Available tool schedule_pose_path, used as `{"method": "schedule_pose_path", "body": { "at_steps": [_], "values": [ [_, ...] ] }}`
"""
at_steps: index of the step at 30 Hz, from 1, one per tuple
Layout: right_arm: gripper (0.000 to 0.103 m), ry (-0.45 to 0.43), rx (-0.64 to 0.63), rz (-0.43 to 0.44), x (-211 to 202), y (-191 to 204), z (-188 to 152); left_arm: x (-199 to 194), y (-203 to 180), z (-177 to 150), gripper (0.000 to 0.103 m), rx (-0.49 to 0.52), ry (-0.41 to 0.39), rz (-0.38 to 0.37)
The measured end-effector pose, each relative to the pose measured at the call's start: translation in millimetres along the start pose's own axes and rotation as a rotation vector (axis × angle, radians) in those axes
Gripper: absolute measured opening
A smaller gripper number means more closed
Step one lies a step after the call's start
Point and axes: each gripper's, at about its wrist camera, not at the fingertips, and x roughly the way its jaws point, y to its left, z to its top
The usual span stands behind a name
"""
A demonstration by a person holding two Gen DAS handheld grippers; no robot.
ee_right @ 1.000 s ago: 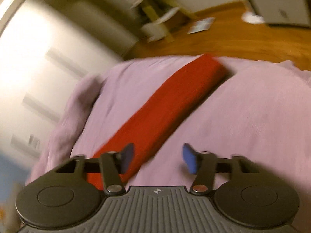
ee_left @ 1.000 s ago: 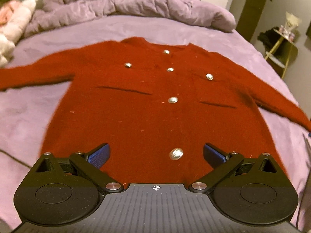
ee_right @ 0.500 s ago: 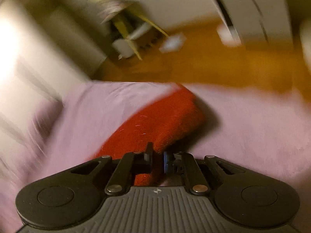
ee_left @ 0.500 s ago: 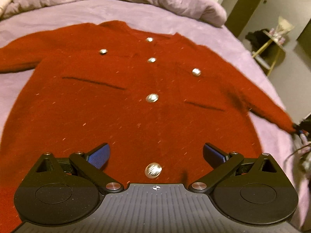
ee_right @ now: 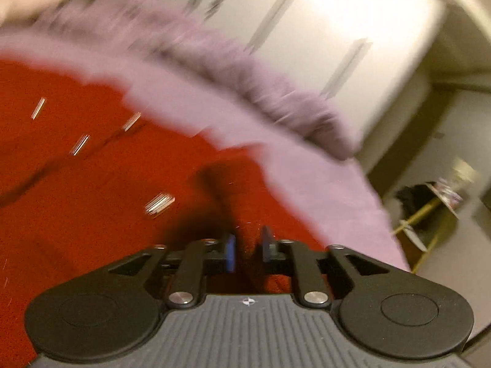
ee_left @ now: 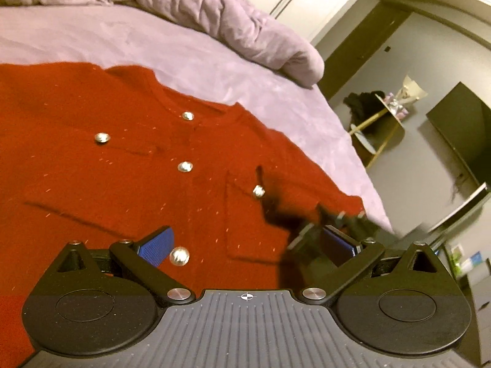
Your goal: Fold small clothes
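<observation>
1. A red cardigan lies spread flat, front up, on the lilac bedsheet, filling the left and centre of the left wrist view, its silver buttons running down the middle.
2. The left gripper hovers over the cardigan's lower front with its jaws spread wide, holding nothing; a button sits just beside its left blue pad.
3. The right gripper has its jaws pinched nearly together on red cardigan fabric, its blue pads close on either side of a fold.
4. From the left wrist view, that right gripper shows blurred at about 3 o'clock, over the cardigan's right side.
5. A bunched lilac duvet lies at 12 o'clock beyond the collar.
6. A small side table stands off the bed at 2 o'clock.
</observation>
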Motion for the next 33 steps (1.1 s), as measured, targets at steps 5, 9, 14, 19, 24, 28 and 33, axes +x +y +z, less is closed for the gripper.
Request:
{"method": "schedule_pose_path", "body": {
  "at_steps": [5,9,14,19,24,28,33],
  "values": [
    [0.051,-0.033,0.013,-0.071,-21.7,-0.6,-10.3,32.9,1.8,16.9,0.103,-0.012,0.033,-0.034],
    [0.05,-0.018,0.133,-0.172,-34.9,-27.1,-32.0,80.1,-7.5,27.0,0.103,-0.065,0.094,-0.144],
    [0.049,0.033,0.258,-0.223,-35.9,-54.0,-57.1,152.9,-17.4,24.8,0.076,-0.178,0.237,-0.184],
    [0.049,0.061,0.318,-0.225,-30.2,-62.8,-73.7,188.6,-22.6,27.0,0.043,-0.238,0.263,-0.163],
    [0.049,0.065,0.328,-0.214,-35.5,-68.2,-78.7,182.2,-25.3,35.0,0.024,-0.184,0.202,-0.152],
    [0.049,0.084,0.386,-0.168,-43.4,-75.1,-75.0,146.3,-22.1,50.6,0.022,-0.085,0.108,-0.133],
    [0.048,0.065,0.632,0.017,-50.4,-94.7,-65.9,98.2,6.8,71.1,0.022,0.037,-0.001,0.014]
  ]
}}
